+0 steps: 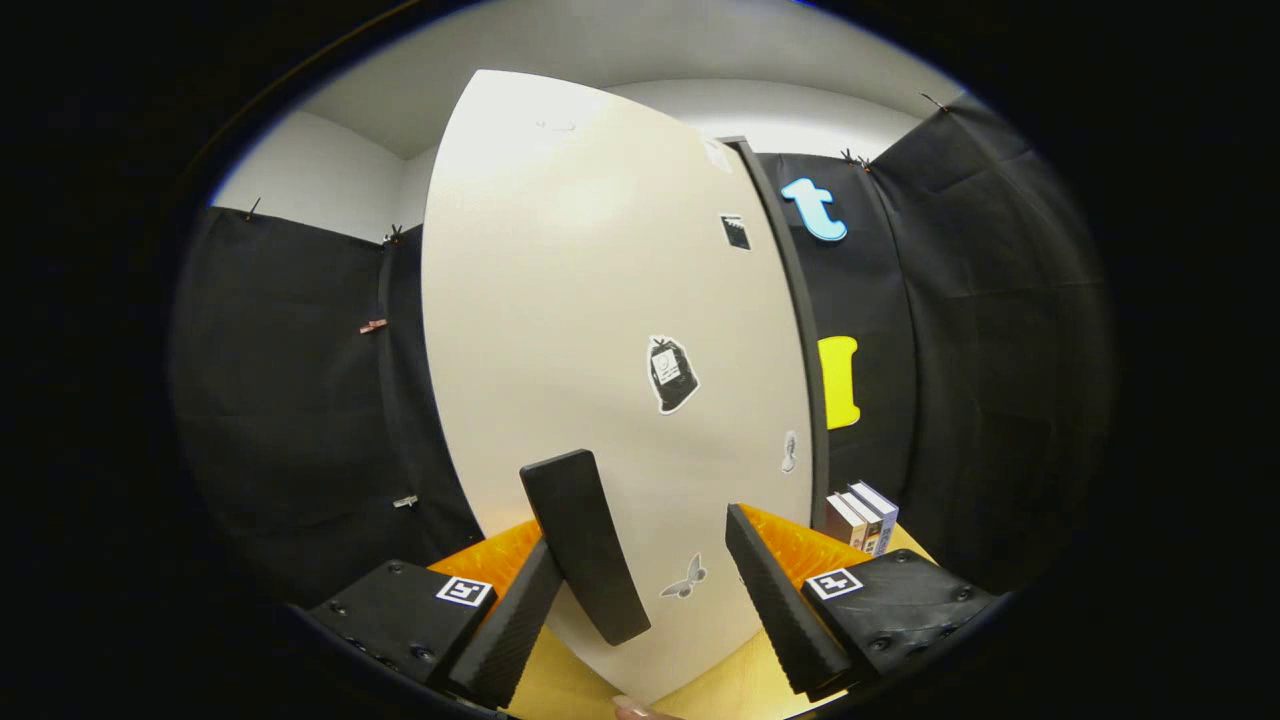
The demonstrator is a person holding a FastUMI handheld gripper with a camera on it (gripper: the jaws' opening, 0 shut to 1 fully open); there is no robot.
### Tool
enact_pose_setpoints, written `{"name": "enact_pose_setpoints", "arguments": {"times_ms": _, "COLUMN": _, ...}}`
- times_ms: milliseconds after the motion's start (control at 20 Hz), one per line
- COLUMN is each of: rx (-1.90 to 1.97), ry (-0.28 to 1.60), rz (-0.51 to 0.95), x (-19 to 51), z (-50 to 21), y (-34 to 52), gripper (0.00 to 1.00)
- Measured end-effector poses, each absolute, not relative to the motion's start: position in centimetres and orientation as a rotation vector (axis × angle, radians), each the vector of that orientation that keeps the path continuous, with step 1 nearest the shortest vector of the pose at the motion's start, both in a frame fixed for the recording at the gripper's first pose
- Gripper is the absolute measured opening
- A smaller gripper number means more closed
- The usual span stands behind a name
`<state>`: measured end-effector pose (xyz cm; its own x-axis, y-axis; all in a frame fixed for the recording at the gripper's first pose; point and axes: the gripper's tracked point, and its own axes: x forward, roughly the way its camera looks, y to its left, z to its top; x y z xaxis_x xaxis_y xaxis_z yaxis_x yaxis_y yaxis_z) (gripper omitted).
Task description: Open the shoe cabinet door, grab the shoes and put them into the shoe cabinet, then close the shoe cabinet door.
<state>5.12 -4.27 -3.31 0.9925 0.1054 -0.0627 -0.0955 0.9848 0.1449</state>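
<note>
Wood-toned desk (720, 690) is seen under the tongs (650, 630), which are spread wide with nothing gripped. One dark bar handle (583, 545) is caught between the fingers, nearer the left one, fixed to the pale shoe cabinet door (560, 330) just ahead. For a clean pull, the handle should be centred, clamped squarely, then swung along the hinge arc. Four stickers are counted on the door. Three books (862, 518) are stood beyond its right edge. No shoes can be made out.
</note>
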Motion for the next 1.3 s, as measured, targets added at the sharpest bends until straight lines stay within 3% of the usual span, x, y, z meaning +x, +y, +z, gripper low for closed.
{"name": "enact_pose_setpoints", "arguments": {"times_ms": 500, "rx": 0.125, "ry": 0.055, "rz": 0.144, "x": 13.9, "z": -3.7, "y": 4.0, "gripper": 1.0}}
{"name": "enact_pose_setpoints", "arguments": {"times_ms": 1300, "rx": 0.037, "ry": 0.0, "rz": 0.069, "x": 21.0, "z": -3.8, "y": 6.2, "gripper": 1.0}}
